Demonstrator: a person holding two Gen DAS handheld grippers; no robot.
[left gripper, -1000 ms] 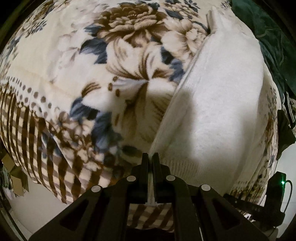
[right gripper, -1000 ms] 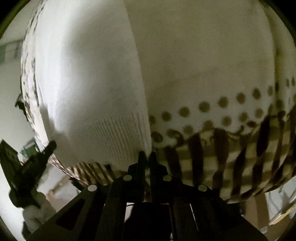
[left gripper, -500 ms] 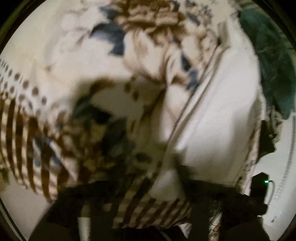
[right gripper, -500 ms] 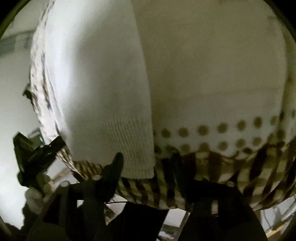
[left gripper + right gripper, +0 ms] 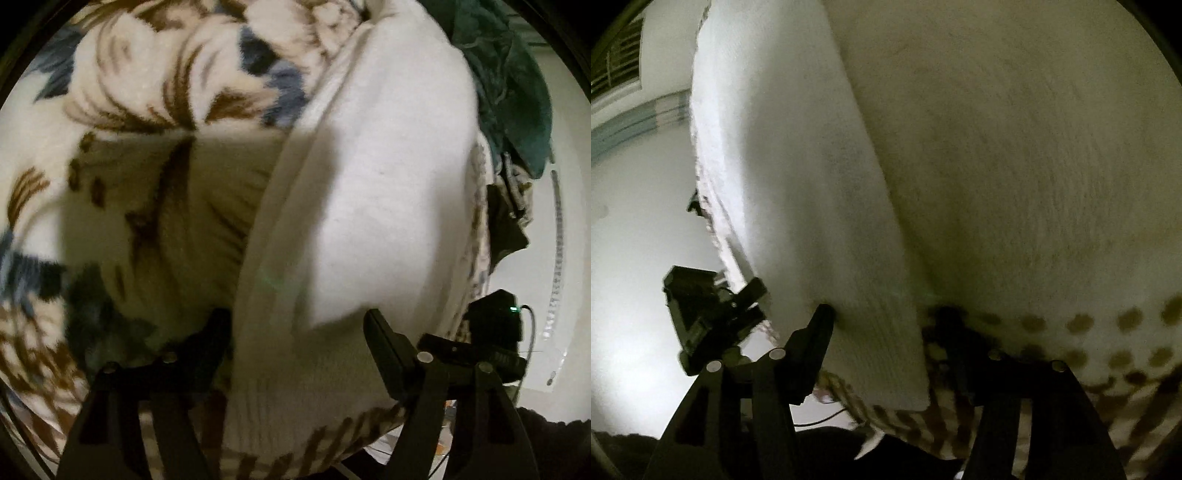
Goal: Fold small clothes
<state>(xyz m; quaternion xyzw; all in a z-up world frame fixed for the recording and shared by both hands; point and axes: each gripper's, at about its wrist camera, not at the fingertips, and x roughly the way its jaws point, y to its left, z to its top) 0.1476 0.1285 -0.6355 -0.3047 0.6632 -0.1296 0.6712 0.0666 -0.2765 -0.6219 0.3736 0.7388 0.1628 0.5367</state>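
Opening on both sides since a second ago: both claws were pinched shut at the hem of the white knit garment, and now both stand wide with nothing held.

Left gripper point(image 5: 295, 325): jaws spread, white garment point(image 5: 369, 192) lying between and ahead of them, ribbed hem just below the tips. No fabric clamped that I can see. Floral blanket point(image 5: 140, 122) runs off to the claw's left and ahead; a dark green cloth point(image 5: 509, 77) sits far ahead-right.

Right gripper point(image 5: 882, 317): jaws equally wide. The garment's ribbed corner point(image 5: 886, 354) hangs between the fingers, its edge running ahead and to the left. The left finger tip looks to be touching the knit, but it's not pinched. Blanket's dotted border point(image 5: 1078, 325) sits to the claw's right. The other gripper shows at the left of this view.

Read: this looks like a release after laying down a fold. The garment rests flat on the blanket, doubled layer visible in the left view as a lighter panel over the hem. My guess is this fold is placed, and next comes either a re-grip for another fold or smoothing. Both views are motion-blurred, so the fold's alignment can't be checked.
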